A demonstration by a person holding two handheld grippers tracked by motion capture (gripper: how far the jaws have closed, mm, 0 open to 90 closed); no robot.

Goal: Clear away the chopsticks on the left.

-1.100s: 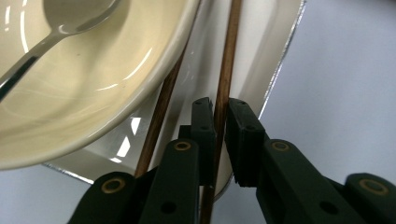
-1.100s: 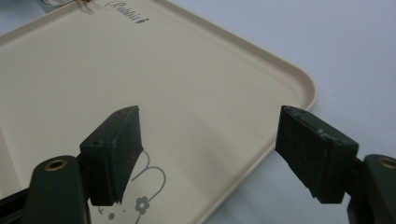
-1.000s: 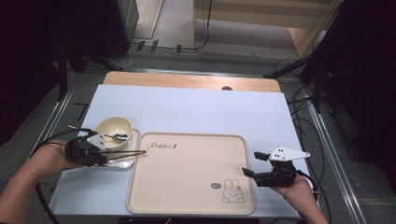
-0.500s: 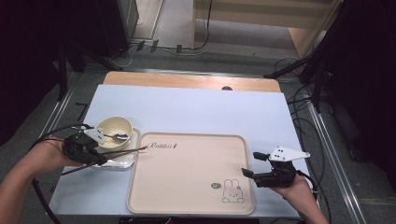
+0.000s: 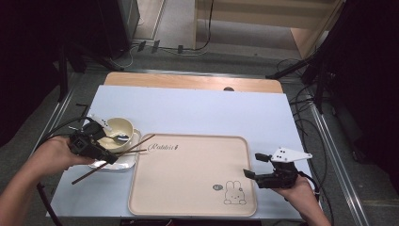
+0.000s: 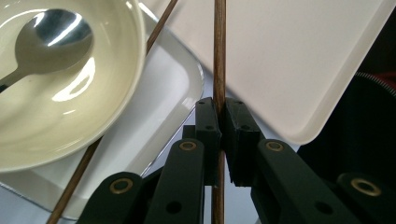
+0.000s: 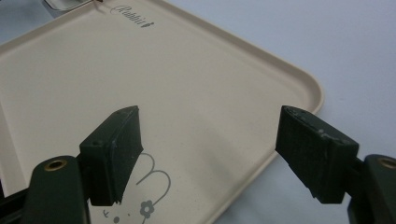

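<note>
My left gripper (image 5: 110, 159) (image 6: 220, 116) is shut on a brown chopstick (image 5: 139, 144) (image 6: 218, 56) and holds it slanted above the table, its far tip over the beige rabbit tray's (image 5: 188, 197) (image 6: 299, 60) left edge. A second chopstick (image 5: 134, 151) (image 6: 93, 154) rests on the white plate (image 5: 123, 162) (image 6: 159, 116). On that plate stands a cream bowl (image 5: 120, 126) (image 6: 70, 126) with a metal spoon (image 5: 118, 138) (image 6: 51, 35) in it. My right gripper (image 5: 252, 165) (image 7: 205, 135) hangs open over the tray's (image 7: 187, 84) right side, near the rabbit drawing (image 5: 234, 193), with nothing between its fingers.
The tray and plate lie on a light blue mat (image 5: 211, 113) on a wooden table (image 5: 188, 81). Cables (image 5: 56, 129) trail from the left gripper off the table's left edge. Dark stands and cables (image 5: 324, 80) crowd the floor at the right.
My left gripper has risen with the chopstick, whose far end has swung up over the tray's edge. The right gripper has stayed where it was.
</note>
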